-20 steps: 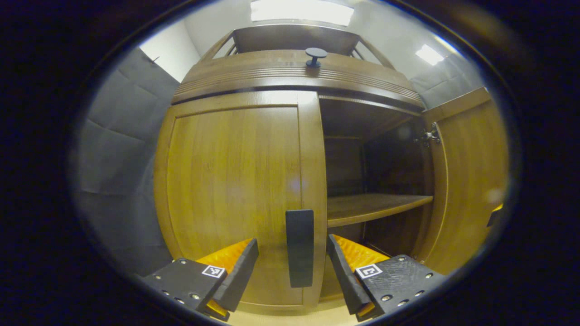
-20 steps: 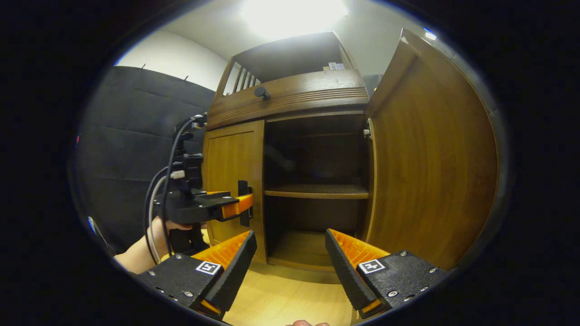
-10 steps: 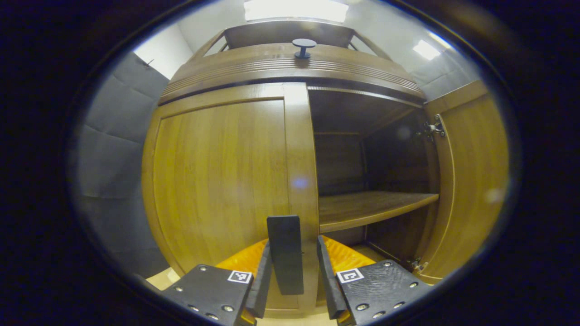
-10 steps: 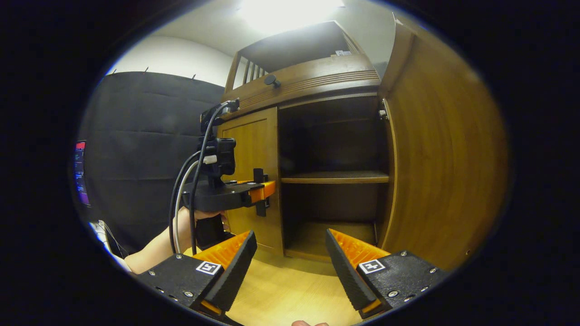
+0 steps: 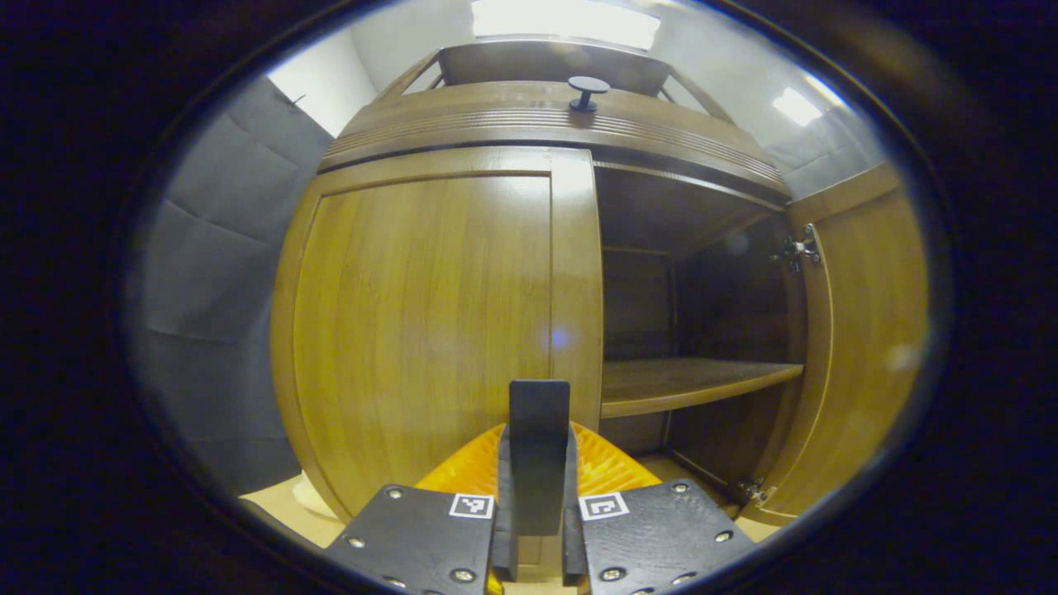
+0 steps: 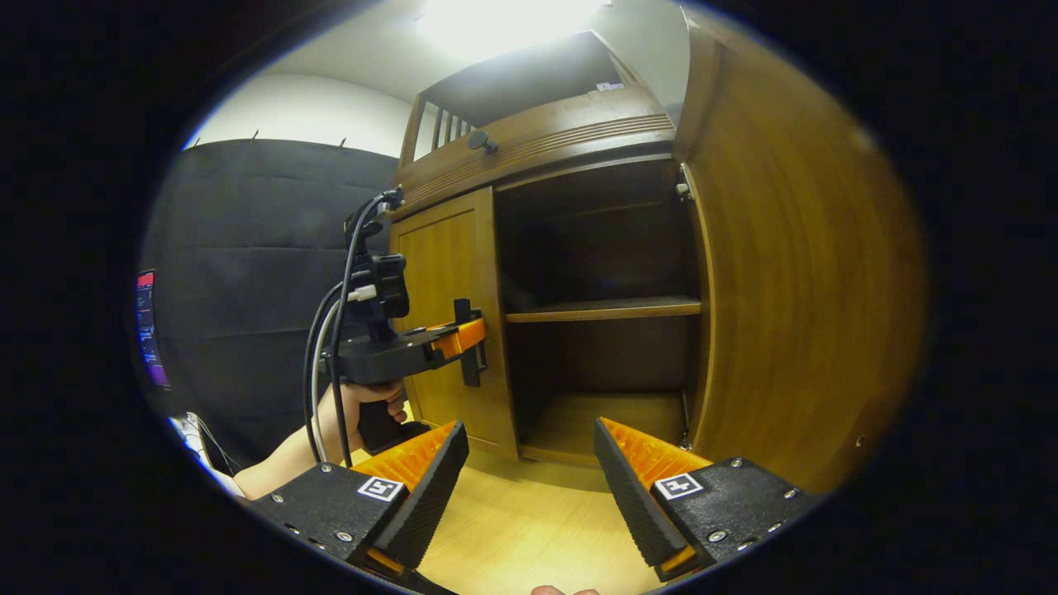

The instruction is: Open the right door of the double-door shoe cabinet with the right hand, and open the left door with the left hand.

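Wooden floor below; left claw clamps left door's handle; right claw wide.

My left gripper gripping matt black handle; left door showing glossy varnished wood. Right door, right of frame, shining same. My fingers showing ribbed orange plastic.

Left gripper: fingers stood wide apart either side of the black door handle a second ago, half closed at the midpoint, now pressed against both its sides at bottom centre of the left gripper view. In the right gripper view the right door has slid further toward the right edge and fills more of the frame.
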The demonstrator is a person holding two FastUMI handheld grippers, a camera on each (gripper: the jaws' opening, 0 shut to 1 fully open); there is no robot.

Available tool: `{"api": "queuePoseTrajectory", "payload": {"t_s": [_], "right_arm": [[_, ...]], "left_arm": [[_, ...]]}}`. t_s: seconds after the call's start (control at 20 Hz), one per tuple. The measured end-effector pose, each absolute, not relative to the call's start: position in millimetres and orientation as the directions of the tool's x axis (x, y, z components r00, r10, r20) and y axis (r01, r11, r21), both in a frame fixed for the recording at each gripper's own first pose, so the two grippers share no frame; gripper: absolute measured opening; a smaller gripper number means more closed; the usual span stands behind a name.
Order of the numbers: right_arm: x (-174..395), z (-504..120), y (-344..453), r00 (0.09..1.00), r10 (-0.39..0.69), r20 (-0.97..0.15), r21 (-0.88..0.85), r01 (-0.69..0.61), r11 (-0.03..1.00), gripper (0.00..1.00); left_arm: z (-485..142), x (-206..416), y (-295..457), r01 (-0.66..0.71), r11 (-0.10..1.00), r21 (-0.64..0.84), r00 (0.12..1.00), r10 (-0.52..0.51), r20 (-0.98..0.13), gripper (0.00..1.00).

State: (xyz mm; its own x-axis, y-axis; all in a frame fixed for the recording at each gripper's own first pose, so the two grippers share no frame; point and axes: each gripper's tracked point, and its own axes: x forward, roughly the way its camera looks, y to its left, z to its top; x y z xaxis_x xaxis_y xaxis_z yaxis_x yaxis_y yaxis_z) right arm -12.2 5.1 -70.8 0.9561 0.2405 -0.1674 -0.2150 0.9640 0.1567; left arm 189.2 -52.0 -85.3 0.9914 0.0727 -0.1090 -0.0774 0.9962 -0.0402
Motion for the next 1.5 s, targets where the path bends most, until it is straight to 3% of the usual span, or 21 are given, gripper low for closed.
{"api": "queuePoseTrajectory", "payload": {"t_s": [0.05,0.1,0.75,1.05,1.1,1.15,1.5], "right_arm": [[-13,-70,4,0.958,0.233,-0.166,0.160,-0.207,0.965,0.94],[-15,-70,5,0.959,0.230,-0.163,0.165,-0.203,0.965,0.94],[-16,-68,6,0.963,0.236,-0.133,0.178,-0.211,0.961,0.94],[-15,-61,3,0.974,0.204,-0.097,0.151,-0.188,0.970,0.94],[-15,-61,3,0.975,0.200,-0.096,0.150,-0.185,0.971,0.93],[-15,-61,4,0.975,0.198,-0.096,0.148,-0.183,0.972,0.94],[-12,-52,10,0.979,0.195,-0.051,0.158,-0.185,0.970,0.94]], "left_arm": [[-83,188,-50,-0.076,0.997,-0.033,0.991,0.072,-0.108,0.29],[-81,188,-51,-0.070,0.997,-0.039,0.992,0.065,-0.107,0.30],[-47,172,-46,0.004,0.994,-0.106,0.996,-0.013,-0.086,0.30],[-37,167,-43,-0.025,0.994,-0.106,0.998,0.019,-0.064,0.16],[-36,165,-43,-0.028,0.994,-0.108,0.998,0.021,-0.063,0.16],[-34,164,-42,-0.031,0.993,-0.115,0.998,0.024,-0.060,0.23],[-36,163,-40,-0.045,0.991,-0.123,0.998,0.038,-0.053,0.22]]}}
